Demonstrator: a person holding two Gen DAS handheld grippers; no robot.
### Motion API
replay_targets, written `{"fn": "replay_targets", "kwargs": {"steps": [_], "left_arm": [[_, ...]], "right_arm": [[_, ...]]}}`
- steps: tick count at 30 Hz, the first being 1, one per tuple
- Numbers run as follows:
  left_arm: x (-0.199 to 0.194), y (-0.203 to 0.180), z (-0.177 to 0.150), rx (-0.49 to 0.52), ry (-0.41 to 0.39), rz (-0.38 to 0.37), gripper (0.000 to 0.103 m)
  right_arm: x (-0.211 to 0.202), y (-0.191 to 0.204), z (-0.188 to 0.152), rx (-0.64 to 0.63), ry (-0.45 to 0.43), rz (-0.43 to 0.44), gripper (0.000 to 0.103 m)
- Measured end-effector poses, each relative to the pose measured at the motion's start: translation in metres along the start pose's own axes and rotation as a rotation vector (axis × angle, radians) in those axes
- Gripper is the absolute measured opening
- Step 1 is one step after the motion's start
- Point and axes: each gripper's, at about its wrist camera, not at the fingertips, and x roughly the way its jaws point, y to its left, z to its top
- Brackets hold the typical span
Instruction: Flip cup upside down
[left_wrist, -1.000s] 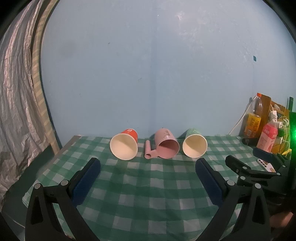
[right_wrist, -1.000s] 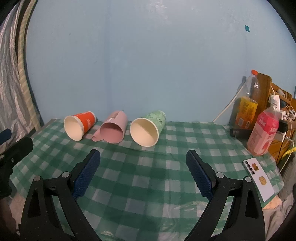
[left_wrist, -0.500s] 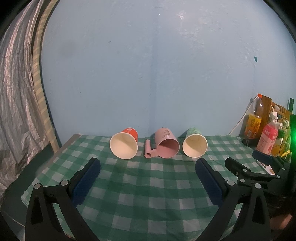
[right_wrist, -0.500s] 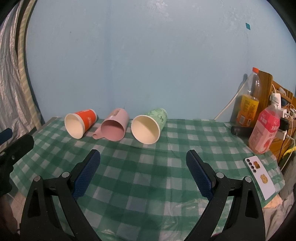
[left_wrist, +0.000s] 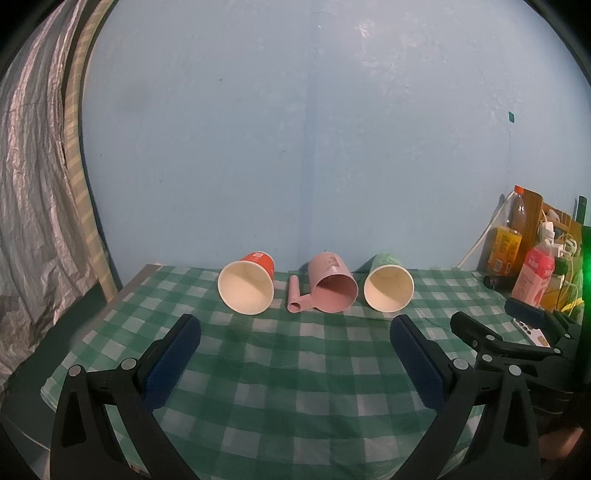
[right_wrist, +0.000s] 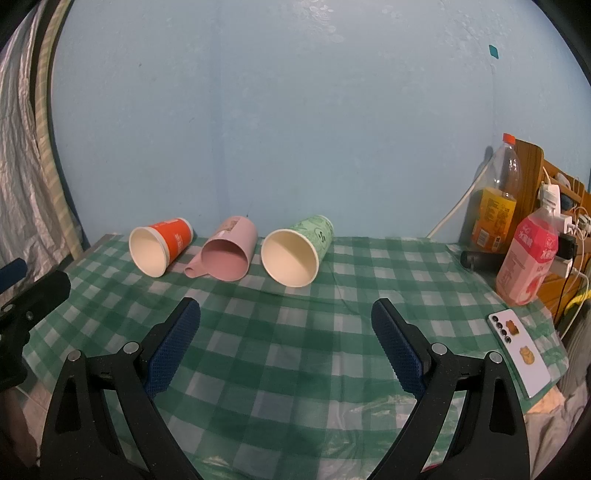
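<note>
Three cups lie on their sides in a row at the back of the green checked tablecloth, mouths toward me: a red paper cup (left_wrist: 246, 286) (right_wrist: 159, 248), a pink mug with a handle (left_wrist: 330, 288) (right_wrist: 229, 254), and a green paper cup (left_wrist: 388, 286) (right_wrist: 297, 256). My left gripper (left_wrist: 295, 332) is open and empty, well short of the cups. My right gripper (right_wrist: 286, 317) is open and empty, in front of the green cup. The right gripper also shows at the right edge of the left wrist view (left_wrist: 517, 332).
Against the wall at right stand an orange drink bottle (right_wrist: 495, 206) and a pink bottle (right_wrist: 528, 258), with a wooden rack and cables behind. A phone (right_wrist: 519, 350) lies near the table's right edge. A silver curtain (left_wrist: 29, 221) hangs at left.
Both grippers have drifted slightly; the right one moved a little closer to the cups. The cups have not moved.
</note>
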Motion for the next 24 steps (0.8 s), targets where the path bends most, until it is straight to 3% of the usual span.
{"fn": "replay_targets", "kwargs": {"steps": [24], "left_arm": [[0.0014,-0.0019,0.0008,0.005,0.01,-0.003,0.103]], "right_arm": [[-0.0006,-0.0017,-0.0005,0.003,0.003,0.0,0.093]]}}
